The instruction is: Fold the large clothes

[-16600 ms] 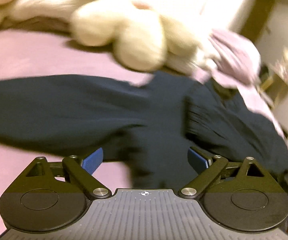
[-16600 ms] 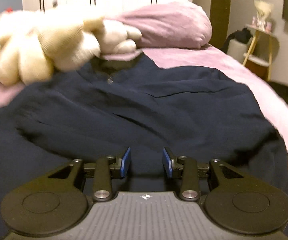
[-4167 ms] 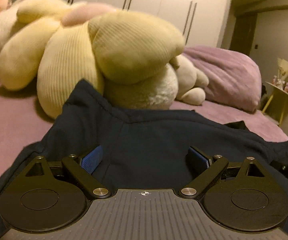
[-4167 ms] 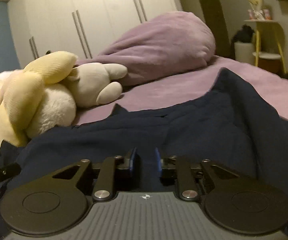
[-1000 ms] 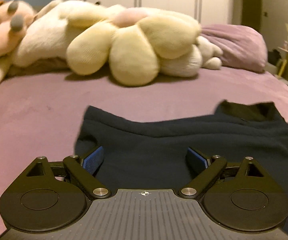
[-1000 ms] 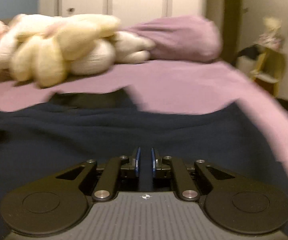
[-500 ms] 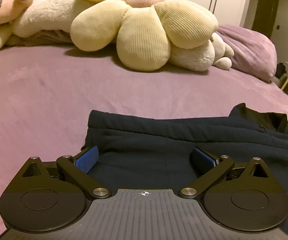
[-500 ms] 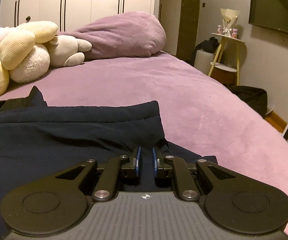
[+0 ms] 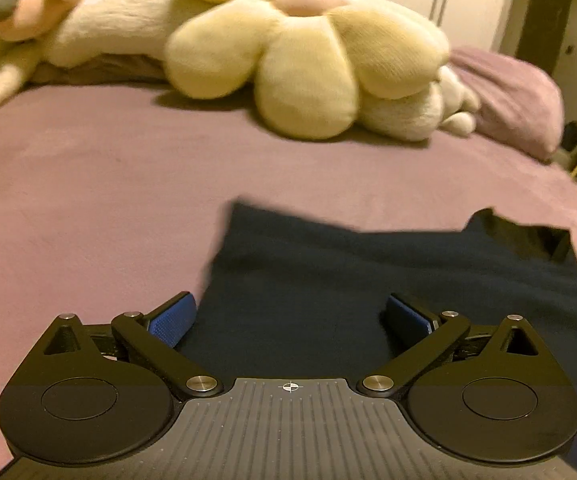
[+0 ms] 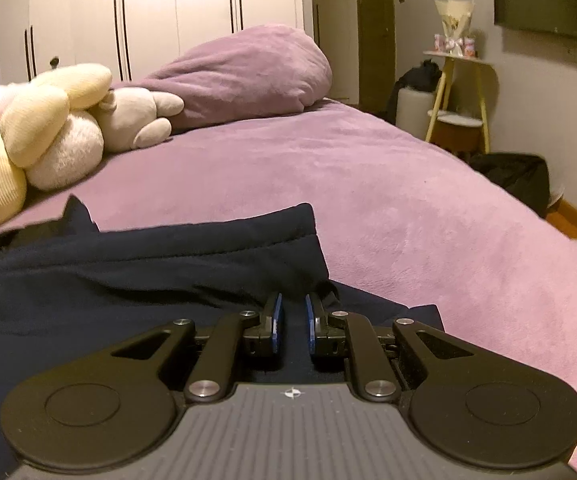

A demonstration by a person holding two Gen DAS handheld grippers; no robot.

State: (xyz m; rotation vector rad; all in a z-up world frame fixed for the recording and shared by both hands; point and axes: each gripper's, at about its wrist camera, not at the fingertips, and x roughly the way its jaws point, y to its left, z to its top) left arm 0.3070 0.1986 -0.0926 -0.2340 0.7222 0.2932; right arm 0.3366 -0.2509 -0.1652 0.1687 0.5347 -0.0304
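A large navy garment [image 9: 328, 272] lies folded flat on the purple bed cover [image 9: 88, 200]. My left gripper [image 9: 288, 308] hovers over its near left part, jaws wide open, with nothing pinched; its left pad is just off the garment's left edge. In the right wrist view the garment [image 10: 148, 264] ends in a stitched edge and a right corner just ahead of my right gripper [image 10: 292, 308]. That gripper is nearly shut, and a bunched fold of the navy cloth sits between its blue pads.
A yellow flower cushion [image 9: 308, 60] and other plush toys lie at the head of the bed beside a purple pillow [image 10: 248, 72]. The bed's right edge drops to a floor with a dark bag [image 10: 516, 176] and a yellow-legged side table [image 10: 456, 92].
The left jaws opened a little wider and the view slid left, so the garment's left corner now sits near centre. The right gripper swung right to the garment's right corner and stayed there.
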